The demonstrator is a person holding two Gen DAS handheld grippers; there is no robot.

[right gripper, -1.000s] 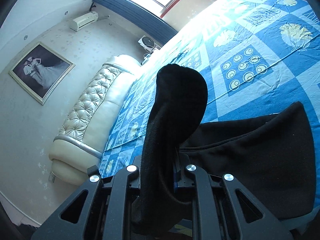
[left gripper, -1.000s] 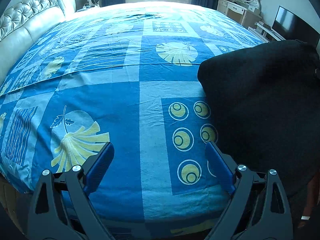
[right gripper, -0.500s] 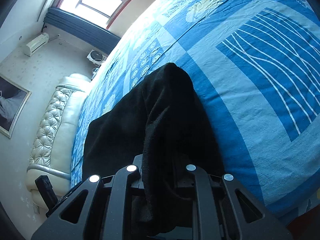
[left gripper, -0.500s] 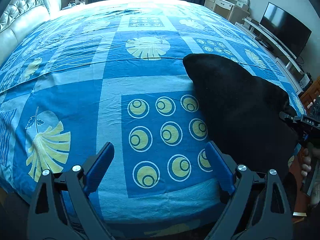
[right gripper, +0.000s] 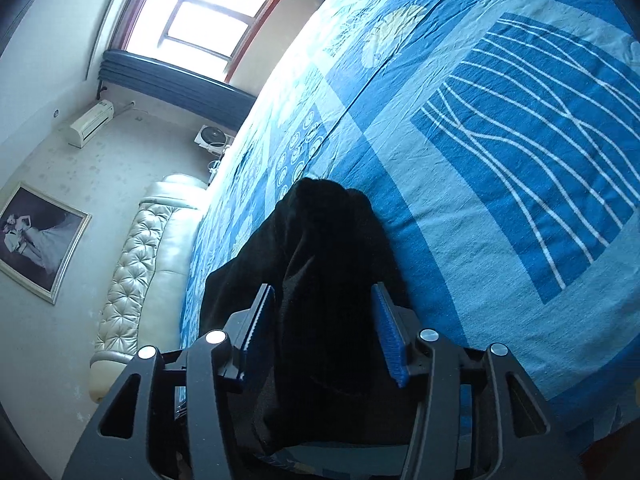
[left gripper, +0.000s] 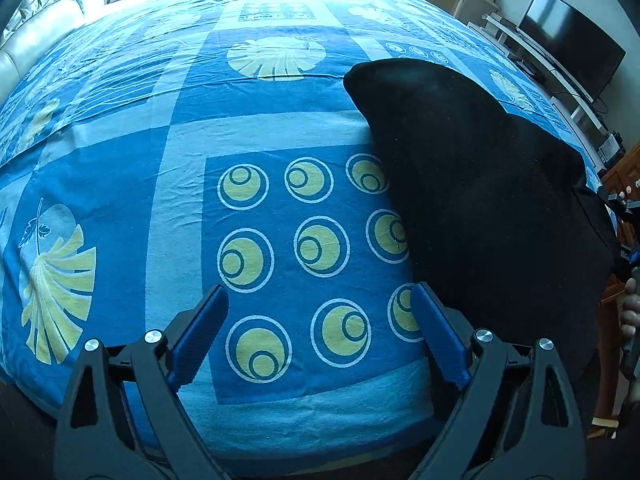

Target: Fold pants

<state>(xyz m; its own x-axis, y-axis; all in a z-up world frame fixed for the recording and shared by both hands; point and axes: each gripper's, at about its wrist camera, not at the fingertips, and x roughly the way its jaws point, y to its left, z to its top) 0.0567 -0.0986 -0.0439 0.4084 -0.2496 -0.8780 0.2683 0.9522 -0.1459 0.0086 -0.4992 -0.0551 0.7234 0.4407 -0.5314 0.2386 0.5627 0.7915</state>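
1. Pants [left gripper: 480, 208] are black, soft and floppy, lying in a loose heap on the bed [left gripper: 160, 184] near its front edge, off to the right side of the patterned blue cover. No crisp fold lines that I can make out, the fabric is too dark to read seams.
2. Left hand-held gripper [left gripper: 320, 320] is spread wide with nothing between its blue pads, hovering over the circle print just beside the pants' edge.
3. Right hand-held gripper [right gripper: 324, 328] has its pads parted too; a bunched ridge of cloth sits between them but looks let go, not pinched.
4. Handling guess: light, limp, a bit grippy like fleece or knit, so it'll sag and drag on the cover rather than slide.
5. I'd grab at a thick edge like the waistband or a hem, one corner per side, and lift enough to keep it from wadding up.
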